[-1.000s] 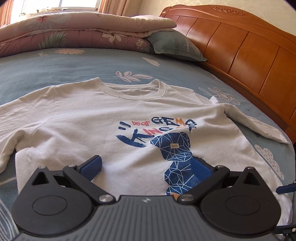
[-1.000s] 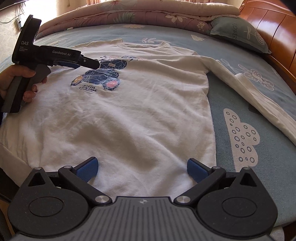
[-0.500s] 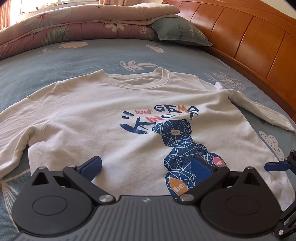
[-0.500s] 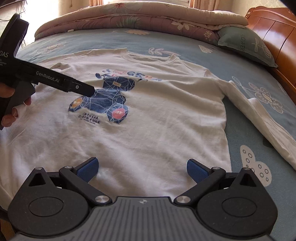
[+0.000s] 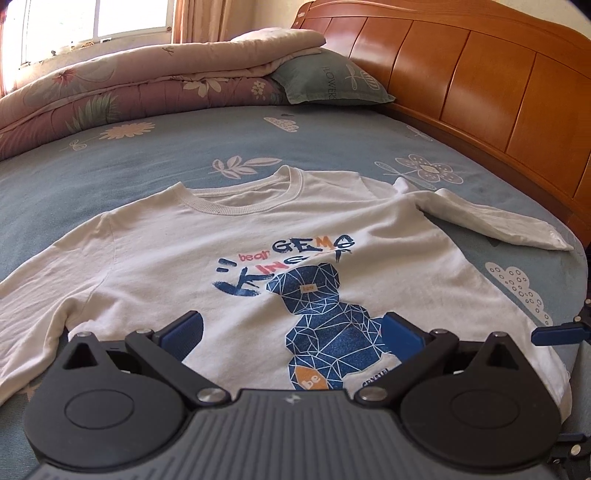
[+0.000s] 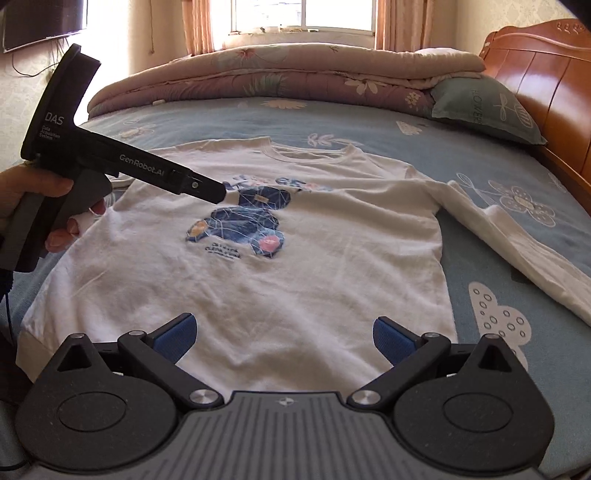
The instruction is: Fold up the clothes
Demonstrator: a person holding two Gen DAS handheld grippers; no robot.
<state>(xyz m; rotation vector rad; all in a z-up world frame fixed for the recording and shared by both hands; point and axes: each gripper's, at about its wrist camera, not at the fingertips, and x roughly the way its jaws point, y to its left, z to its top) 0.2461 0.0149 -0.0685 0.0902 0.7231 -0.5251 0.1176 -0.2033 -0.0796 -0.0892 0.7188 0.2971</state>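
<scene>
1. Left gripper [image 5: 291, 330]: blue pads spread wide, nothing between them, poised over the shirt's lower front.
2. Right gripper [image 6: 282, 338]: pads likewise apart, empty, above the hem.
3. White long-sleeved shirt [image 6: 295, 266]: lying flat, print up, on the blue bedsheet [image 6: 480, 317].
4. Folded quilt [image 6: 295, 74] and pillow [image 6: 480, 107] beyond.

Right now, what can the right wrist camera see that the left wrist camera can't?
Only the right wrist view shows a hand holding the left gripper over the shirt, plus a window straight ahead. Only the left wrist view shows the readable "bear GEMS KING" lettering. Both show the white shirt flat on the bed, the pillow and open blue fingers.
</scene>
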